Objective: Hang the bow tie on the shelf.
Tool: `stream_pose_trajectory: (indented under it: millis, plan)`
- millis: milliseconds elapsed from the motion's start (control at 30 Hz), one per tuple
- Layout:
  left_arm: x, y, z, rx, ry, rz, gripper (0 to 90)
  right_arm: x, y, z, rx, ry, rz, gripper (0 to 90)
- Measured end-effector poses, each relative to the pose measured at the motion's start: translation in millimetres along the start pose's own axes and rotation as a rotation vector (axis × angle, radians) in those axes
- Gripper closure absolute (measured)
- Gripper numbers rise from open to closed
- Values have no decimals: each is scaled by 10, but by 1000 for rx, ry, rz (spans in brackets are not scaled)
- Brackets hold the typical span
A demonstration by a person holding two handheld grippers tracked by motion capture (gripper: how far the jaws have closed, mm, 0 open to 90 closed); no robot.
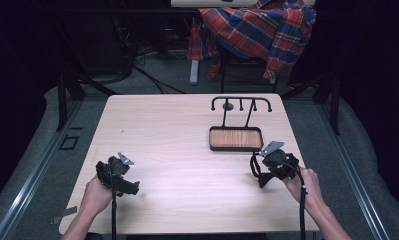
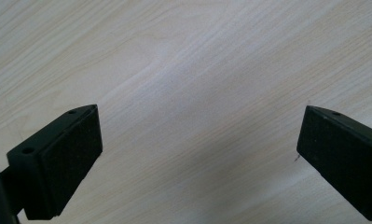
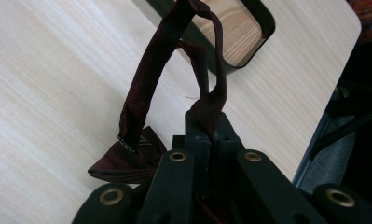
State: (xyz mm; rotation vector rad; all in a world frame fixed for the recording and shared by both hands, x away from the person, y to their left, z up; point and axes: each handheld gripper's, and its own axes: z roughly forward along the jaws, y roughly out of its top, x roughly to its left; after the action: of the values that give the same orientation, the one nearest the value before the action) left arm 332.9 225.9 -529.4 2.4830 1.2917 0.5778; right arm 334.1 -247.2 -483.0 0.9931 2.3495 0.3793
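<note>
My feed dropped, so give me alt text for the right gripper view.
The right tongs are shut on the strap of a dark red bow tie, whose loop rises above the jaws while the bow hangs at lower left. Beyond it lie the pale wooden table and a corner of a black-rimmed wooden tray.

- Bare table [image 1: 177,150] spreads wide between both grippers.
- Far right, the tray [image 1: 235,138] and hook rack [image 1: 241,102] block the way.
- The left half lies open.
</note>
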Motion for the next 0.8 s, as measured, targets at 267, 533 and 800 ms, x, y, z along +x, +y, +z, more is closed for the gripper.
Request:
stream_pose_trajectory:
  millis: [267,533,800]
  plan:
    - [-4,3,2,-2,1,0,3,-90,34,9,-25,-22,16,883]
    - [-8,10,8,-2,1,5,3,-167,35,-13,-51,-31,43,884]
    - [-14,14,14,-3,2,6,3,-220,67,-32,-85,-40,65,883]
